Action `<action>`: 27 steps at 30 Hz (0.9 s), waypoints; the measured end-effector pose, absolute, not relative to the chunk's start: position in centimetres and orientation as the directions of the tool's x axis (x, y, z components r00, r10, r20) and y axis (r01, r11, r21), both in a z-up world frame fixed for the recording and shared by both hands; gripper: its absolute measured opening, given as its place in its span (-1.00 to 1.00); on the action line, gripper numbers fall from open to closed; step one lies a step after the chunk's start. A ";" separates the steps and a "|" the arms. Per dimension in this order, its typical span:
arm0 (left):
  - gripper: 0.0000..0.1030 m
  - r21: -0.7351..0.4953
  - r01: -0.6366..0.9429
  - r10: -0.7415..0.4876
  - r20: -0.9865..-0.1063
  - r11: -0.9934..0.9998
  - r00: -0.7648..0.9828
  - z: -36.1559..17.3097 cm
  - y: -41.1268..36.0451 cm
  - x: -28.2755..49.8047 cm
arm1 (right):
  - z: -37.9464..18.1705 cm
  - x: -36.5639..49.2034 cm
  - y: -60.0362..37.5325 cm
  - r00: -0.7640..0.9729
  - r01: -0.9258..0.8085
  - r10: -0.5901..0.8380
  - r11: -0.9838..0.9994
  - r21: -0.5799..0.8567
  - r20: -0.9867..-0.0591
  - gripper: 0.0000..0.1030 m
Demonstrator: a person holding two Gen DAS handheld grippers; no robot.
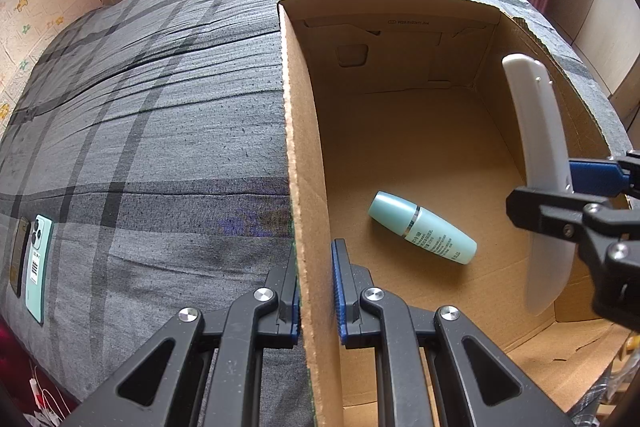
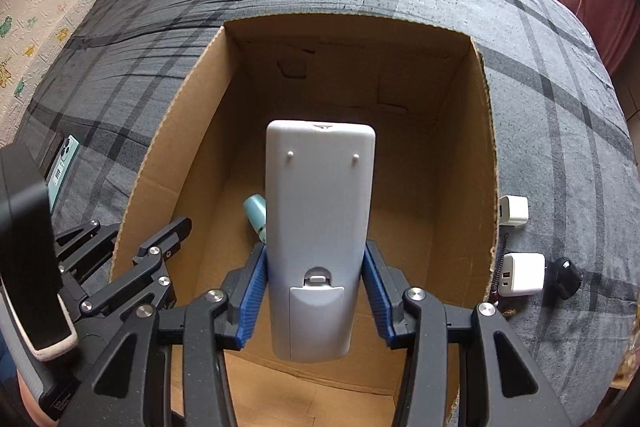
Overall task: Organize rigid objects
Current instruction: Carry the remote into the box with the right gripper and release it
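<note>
Nearest the right wrist camera, the right gripper (image 2: 316, 291) is clenched on one white remote control (image 2: 320, 227), its blue pads pressing both long sides near the battery cover. The remote's back faces the camera and its long axis runs away along the fingers, top end pointing down into the single open cardboard box (image 2: 486, 163), above the box floor. At the box's left wall, the left gripper (image 1: 316, 291) is pinched on the cardboard edge. One pale green bottle (image 1: 422, 227) lies on its side on the box floor, cap towards the far left. On the bed (image 2: 560, 107), two white chargers (image 2: 522, 275) sit right of the box, one small black object (image 2: 566, 277) beside them. Left of the box lie two phones (image 1: 38, 263), side by side.
</note>
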State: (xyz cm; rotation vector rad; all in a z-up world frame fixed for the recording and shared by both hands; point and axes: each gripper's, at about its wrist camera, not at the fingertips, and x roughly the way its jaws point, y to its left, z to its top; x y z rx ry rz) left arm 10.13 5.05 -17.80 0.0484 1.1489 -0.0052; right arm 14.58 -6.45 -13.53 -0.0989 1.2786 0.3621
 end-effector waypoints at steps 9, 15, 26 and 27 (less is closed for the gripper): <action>-0.73 0.039 0.031 0.023 -0.912 0.999 0.410 -17.7 5.0 10.2 | -16.7 15.2 -5.8 0.148 -0.308 0.172 0.944 0.120 -0.974 -0.04; -0.73 0.040 0.031 0.024 -0.912 0.999 0.409 -17.7 5.0 10.2 | -18.3 15.5 -5.4 0.088 -0.305 0.153 0.945 0.120 -0.984 -0.03; -0.73 0.042 0.032 0.025 -0.912 0.999 0.409 -17.6 5.1 10.2 | -19.8 16.6 -5.0 0.047 -0.285 0.141 0.951 0.122 -0.989 -0.03; -0.73 0.042 0.033 0.025 -0.912 0.999 0.410 -17.6 5.1 10.2 | -19.8 16.6 -5.1 0.048 -0.286 0.142 0.951 0.122 -0.989 -0.03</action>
